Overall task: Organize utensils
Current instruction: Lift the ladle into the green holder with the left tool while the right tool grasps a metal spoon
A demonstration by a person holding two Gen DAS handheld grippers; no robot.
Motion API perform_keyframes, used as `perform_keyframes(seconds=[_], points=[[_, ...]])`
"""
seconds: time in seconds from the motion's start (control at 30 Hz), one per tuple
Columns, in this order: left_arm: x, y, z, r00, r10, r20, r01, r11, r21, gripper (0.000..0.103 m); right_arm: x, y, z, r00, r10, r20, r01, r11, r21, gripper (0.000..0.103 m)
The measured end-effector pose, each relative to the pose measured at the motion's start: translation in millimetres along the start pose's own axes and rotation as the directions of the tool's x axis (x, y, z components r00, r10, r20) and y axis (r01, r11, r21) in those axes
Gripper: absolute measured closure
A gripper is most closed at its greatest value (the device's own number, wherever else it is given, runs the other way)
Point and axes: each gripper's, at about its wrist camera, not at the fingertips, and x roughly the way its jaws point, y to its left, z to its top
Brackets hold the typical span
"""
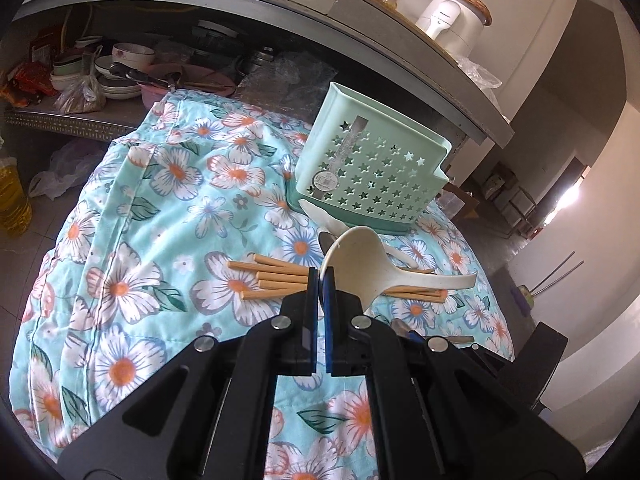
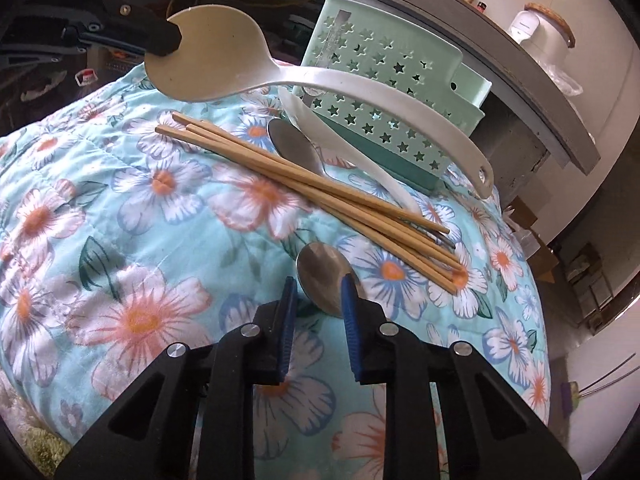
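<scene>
Right wrist view shows the rice paddle (image 2: 224, 56) lifted clear of the cloth, its cream bowl pinched at the edge by the left gripper (image 2: 170, 42), whose jaws are clenched on it; the long handle reaches across in front of the mint utensil holder (image 2: 384, 92). The paddle is off the table but not yet in the holder, and as far as can be seen the holder's slots hold nothing, though its inside is mostly hidden. The right gripper (image 2: 319, 298) hangs over the near steel spoon (image 2: 324, 276) with its jaws part-way apart, either side of the spoon's bowl; whether the pads press on it I cannot tell. Still lying on the floral cloth (image 2: 132, 216) are the bundle of wooden chopsticks (image 2: 304, 192), a second steel spoon (image 2: 294, 144) and a white soup spoon (image 2: 340, 140), the last leaning against the holder's base. In my judgement the sorting has barely begun: one utensil is in the air, one perhaps being picked, and everything else waits.
</scene>
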Motion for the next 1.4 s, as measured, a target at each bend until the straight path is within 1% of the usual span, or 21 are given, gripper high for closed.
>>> perform_keyframes(seconds=[0.17,0.3,0.4,0.53,0.63,0.77,0.83,0.9,0.97,1.03,1.1,1.17,1.27,1.33,1.4], points=[[-13,5,3,0.999,-0.001,0.035,0.001,1.0,-0.018,0.102,6,12,8,0.998,-0.069,-0.01,0.069,0.997,-0.039,0.085],[-24,6,5,0.998,0.006,0.062,-0.005,1.0,-0.017,0.102,11,15,9,0.995,-0.098,-0.026,0.096,0.994,-0.053,0.093],[-31,7,6,0.997,0.003,0.077,-0.002,1.0,-0.024,0.102,14,14,11,0.994,-0.103,-0.021,0.101,0.994,-0.051,0.095],[-43,6,9,0.994,-0.001,0.105,0.004,1.0,-0.024,0.102,3,6,10,0.997,-0.077,-0.009,0.077,0.997,-0.013,0.096],[-52,5,14,0.991,-0.013,0.136,0.016,1.0,-0.025,0.102,-11,-6,10,0.998,-0.054,0.019,0.054,0.998,0.023,0.097],[-64,2,29,0.981,-0.034,0.192,0.037,0.999,-0.014,0.102,-31,-27,13,0.998,0.017,0.052,-0.022,0.995,0.094,0.098],[-70,-2,40,0.975,-0.035,0.222,0.035,0.999,0.003,0.102,-41,-39,14,0.996,0.053,0.07,-0.062,0.989,0.135,0.098],[-75,-8,52,0.967,-0.024,0.255,0.018,1.0,0.025,0.102,-48,-52,17,0.992,0.087,0.087,-0.102,0.979,0.177,0.098],[-82,-16,64,0.956,-0.008,0.293,-0.01,0.998,0.061,0.102,-56,-64,18,0.989,0.103,0.106,-0.123,0.97,0.209,0.099],[-86,-27,75,0.943,0.03,0.331,-0.071,0.991,0.112,0.102,-61,-73,19,0.986,0.116,0.122,-0.142,0.961,0.237,0.099],[-87,-41,86,0.927,0.087,0.366,-0.159,0.972,0.173,0.102,-64,-80,20,0.984,0.12,0.133,-0.151,0.956,0.251,0.099],[-84,-52,96,0.912,0.139,0.387,-0.241,0.943,0.229,0.102,-66,-84,21,0.983,0.12,0.142,-0.153,0.953,0.26,0.1],[-74,-69,108,0.876,0.225,0.427,-0.375,0.874,0.308,0.102,-68,-86,21,0.98,0.125,0.152,-0.162,0.951,0.262,0.1],[-66,-80,114,0.846,0.278,0.455,-0.457,0.817,0.351,0.102,-69,-86,20,0.979,0.131,0.157,-0.169,0.951,0.26,0.1],[-57,-87,119,0.827,0.31,0.47,-0.508,0.769,0.387,0.102,-69,-86,19,0.978,0.133,0.161,-0.172,0.951,0.256,0.1]])
